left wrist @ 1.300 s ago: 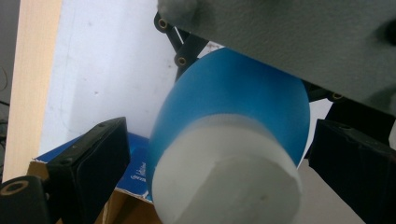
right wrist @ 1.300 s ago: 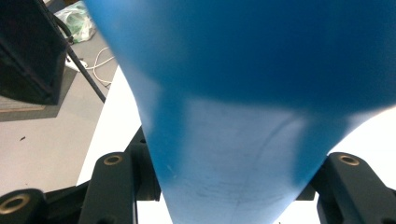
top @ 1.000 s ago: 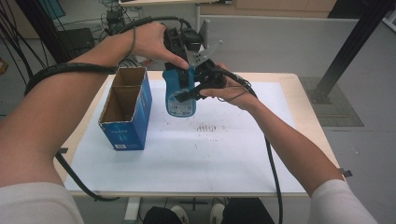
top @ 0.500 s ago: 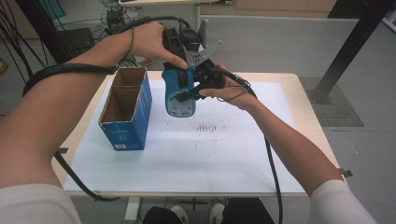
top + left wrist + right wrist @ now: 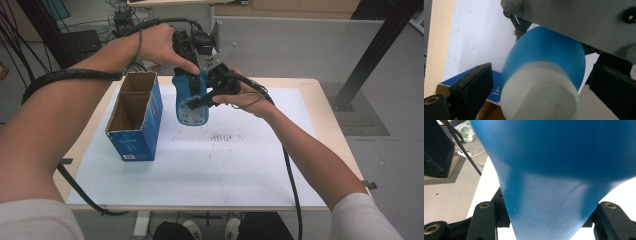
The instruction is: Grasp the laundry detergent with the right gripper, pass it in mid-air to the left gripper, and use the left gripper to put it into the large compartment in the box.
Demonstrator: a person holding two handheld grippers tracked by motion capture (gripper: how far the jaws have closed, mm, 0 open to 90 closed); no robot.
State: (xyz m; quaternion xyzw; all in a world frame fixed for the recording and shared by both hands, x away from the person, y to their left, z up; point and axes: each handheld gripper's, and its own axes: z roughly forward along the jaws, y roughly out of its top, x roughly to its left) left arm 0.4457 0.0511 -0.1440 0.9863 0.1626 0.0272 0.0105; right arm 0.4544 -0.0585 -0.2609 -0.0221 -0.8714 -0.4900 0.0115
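A blue bottle point(image 5: 191, 111) with a white cap point(image 5: 539, 95) hangs upright above the white table sheet point(image 5: 240, 170). My right gripper point(image 5: 200, 100) comes in from the right and is shut on the bottle's body point(image 5: 554, 170), its jaws pressing on both sides. From above, my left gripper point(image 5: 192, 75) points down over the bottle's top. In the left gripper view its two black jaws stand on either side of the cap with a gap on each side, so my left gripper point(image 5: 541, 85) is open around the cap. The right gripper's grey plate point(image 5: 579, 22) hides part of the bottle.
An open-topped blue carton point(image 5: 135, 115) stands on the left of the sheet, its corner showing under the bottle point(image 5: 494, 87). Cables trail from both grippers across the table's left and right. A black post point(image 5: 370, 55) rises at the far right, off the table.
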